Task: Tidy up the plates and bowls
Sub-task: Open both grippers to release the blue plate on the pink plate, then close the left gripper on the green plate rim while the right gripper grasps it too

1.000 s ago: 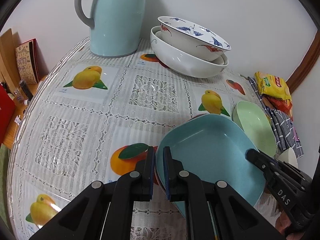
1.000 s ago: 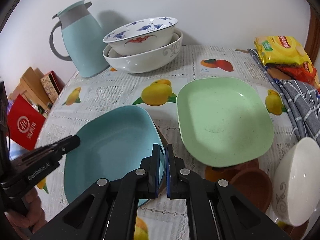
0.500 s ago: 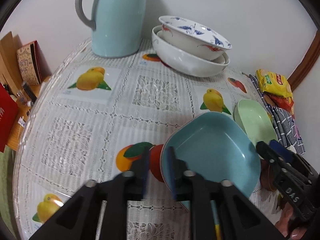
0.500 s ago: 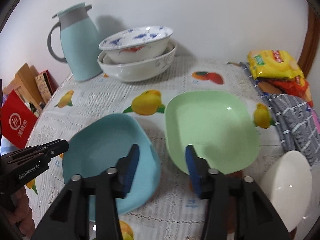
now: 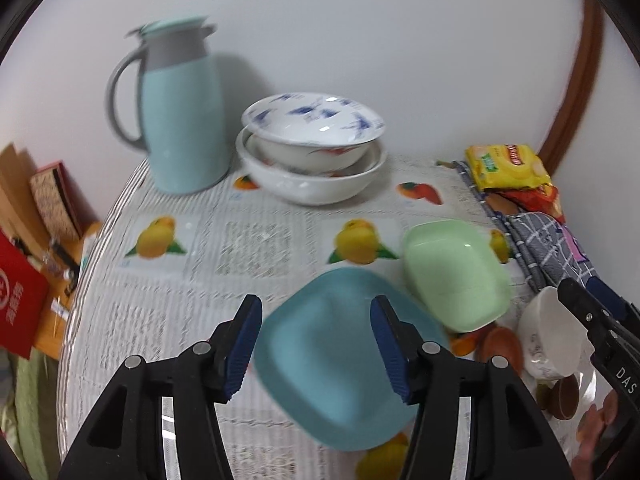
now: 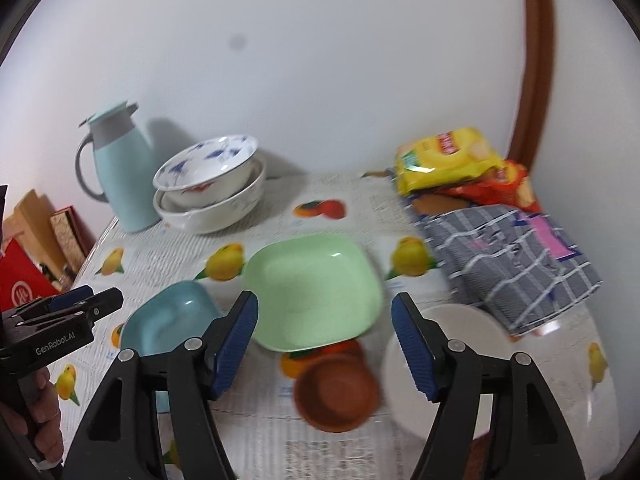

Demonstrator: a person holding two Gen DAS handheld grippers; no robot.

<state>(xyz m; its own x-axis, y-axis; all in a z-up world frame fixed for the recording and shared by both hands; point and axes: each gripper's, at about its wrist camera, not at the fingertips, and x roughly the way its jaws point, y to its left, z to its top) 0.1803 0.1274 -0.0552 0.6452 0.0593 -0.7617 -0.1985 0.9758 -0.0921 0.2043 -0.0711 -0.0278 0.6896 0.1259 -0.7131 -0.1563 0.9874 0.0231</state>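
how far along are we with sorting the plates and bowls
Early. Done: only the two big bowls by the jug are nested. In hand: nothing; left gripper and right gripper are open and empty. Left: blue plate, green plate, brown bowl and white bowl lie separate.

Even, soft indoor light fills both fisheye views; edges bend and darken (strong vignette). Motion blur smears the blue plate [image 5: 336,356], and the jug [image 5: 180,120] throws a faint wall shadow.
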